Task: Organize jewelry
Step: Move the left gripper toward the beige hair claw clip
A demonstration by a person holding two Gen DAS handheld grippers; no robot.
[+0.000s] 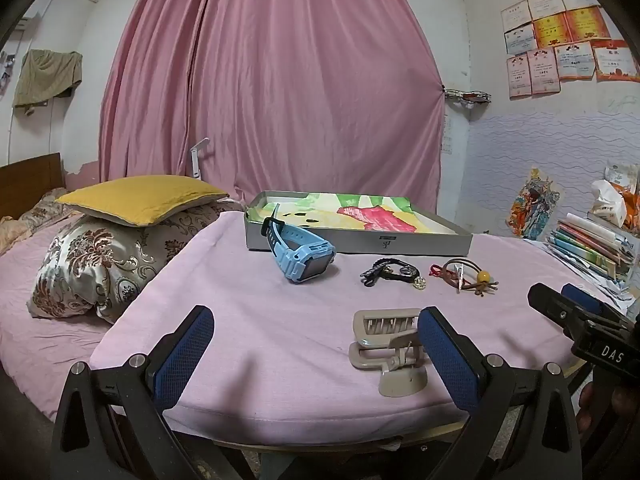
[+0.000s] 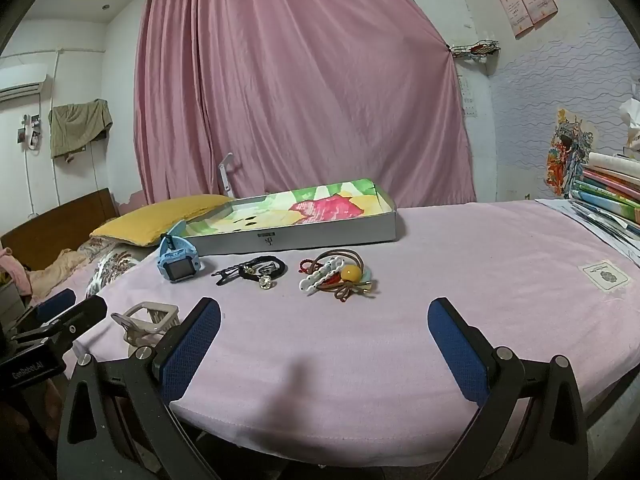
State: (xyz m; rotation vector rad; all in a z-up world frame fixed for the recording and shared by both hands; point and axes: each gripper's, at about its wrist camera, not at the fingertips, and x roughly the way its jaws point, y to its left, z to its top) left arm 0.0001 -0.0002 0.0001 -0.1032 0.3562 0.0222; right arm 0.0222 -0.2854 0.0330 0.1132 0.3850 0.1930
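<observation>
On a pink-covered table lie a blue watch (image 1: 302,258) (image 2: 174,262), a black hair tie with a charm (image 1: 394,273) (image 2: 256,270), a bundle of brown and red hair ties with a yellow bead (image 1: 466,274) (image 2: 340,276), and a beige claw clip (image 1: 390,346) (image 2: 150,318). A shallow grey box with a colourful lining (image 1: 352,226) (image 2: 292,218) stands behind them. My left gripper (image 1: 316,354) is open and empty, its right finger beside the clip. My right gripper (image 2: 324,346) is open and empty, near the table's front edge.
A stack of books and papers (image 1: 592,248) (image 2: 608,200) sits at the table's right side. A bed with a yellow pillow (image 1: 140,198) and a patterned pillow (image 1: 92,268) lies to the left. A pink curtain (image 1: 272,80) hangs behind.
</observation>
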